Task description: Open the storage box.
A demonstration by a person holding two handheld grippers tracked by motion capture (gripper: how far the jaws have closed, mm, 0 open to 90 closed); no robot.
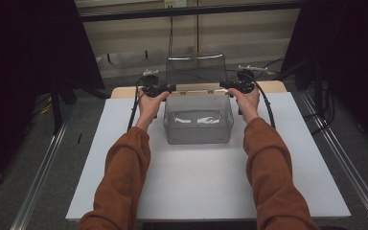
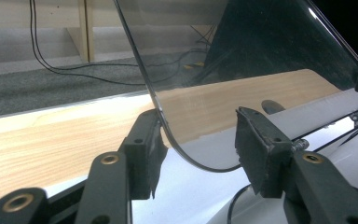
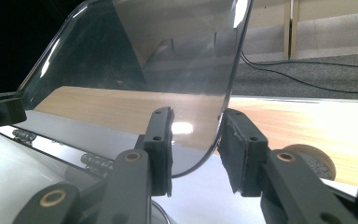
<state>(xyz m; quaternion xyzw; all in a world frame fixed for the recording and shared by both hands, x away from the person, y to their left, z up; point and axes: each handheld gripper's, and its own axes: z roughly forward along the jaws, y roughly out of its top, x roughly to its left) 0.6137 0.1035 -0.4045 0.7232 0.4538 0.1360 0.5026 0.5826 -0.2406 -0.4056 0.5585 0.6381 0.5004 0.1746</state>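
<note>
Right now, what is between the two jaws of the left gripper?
In the left gripper view, the curved corner of the clear lid stands between the jaws of the left gripper, against one pad, with a gap to the other.

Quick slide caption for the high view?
Both tongs, left and right, open astride the raised clear lid of a bin.

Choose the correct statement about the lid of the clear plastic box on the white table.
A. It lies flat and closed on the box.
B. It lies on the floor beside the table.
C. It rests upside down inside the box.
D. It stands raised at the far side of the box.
D: the lid stands up behind the open box, with the left gripper and right gripper at its lower corners.
</note>
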